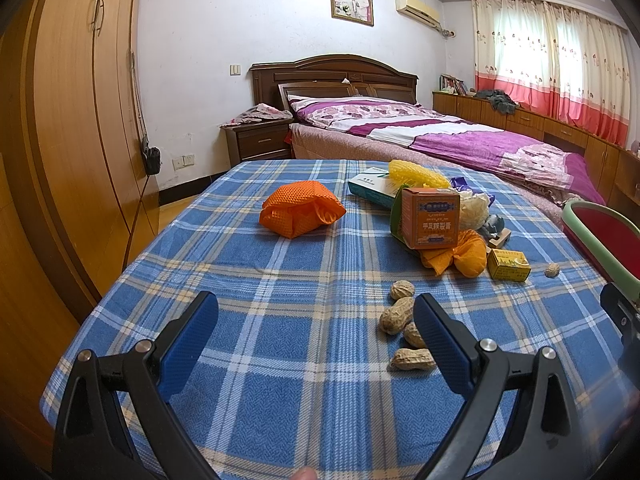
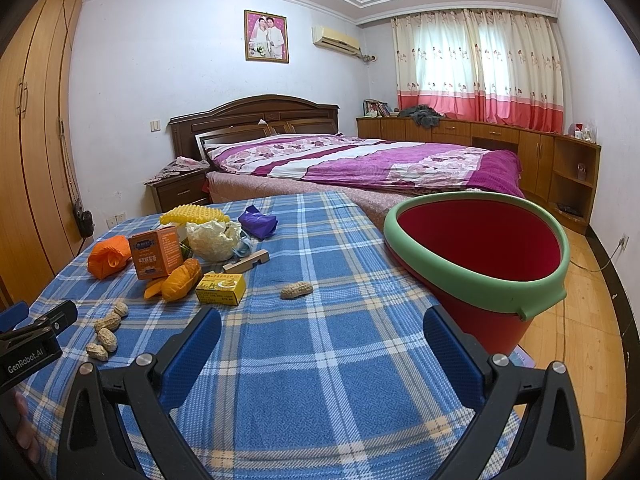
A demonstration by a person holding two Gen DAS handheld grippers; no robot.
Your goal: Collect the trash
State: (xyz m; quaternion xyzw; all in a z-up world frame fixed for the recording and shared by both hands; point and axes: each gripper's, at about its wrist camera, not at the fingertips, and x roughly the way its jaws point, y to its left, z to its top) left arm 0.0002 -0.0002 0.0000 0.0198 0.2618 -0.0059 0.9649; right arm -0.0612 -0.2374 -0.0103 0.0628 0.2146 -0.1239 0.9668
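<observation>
Both claws spread wide and empty, left gripper (image 1: 316, 318) beside four tan, wrinkled peanuts (image 1: 402, 326) on the blue plaid cloth (image 1: 280, 280). Right gripper (image 2: 322, 334) hovers near the red bucket (image 2: 480, 256) with its green rim, at the table's right edge. Orange box (image 2: 154, 252), yellow box (image 2: 220, 288) and crumpled wrappers are piled further back.

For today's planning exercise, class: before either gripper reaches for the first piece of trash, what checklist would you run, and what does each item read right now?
1. Left gripper open, holding nothing: ok.
2. Right gripper open, holding nothing: ok.
3. Red bucket mouth unobstructed: ok.
4. Bucket seated fully on the checked cloth: cannot tell; it sits at the edge.
5. Four peanuts beside the left gripper's finger, uncovered: ok.
6. Lone peanut clear of other items: ok.
</observation>
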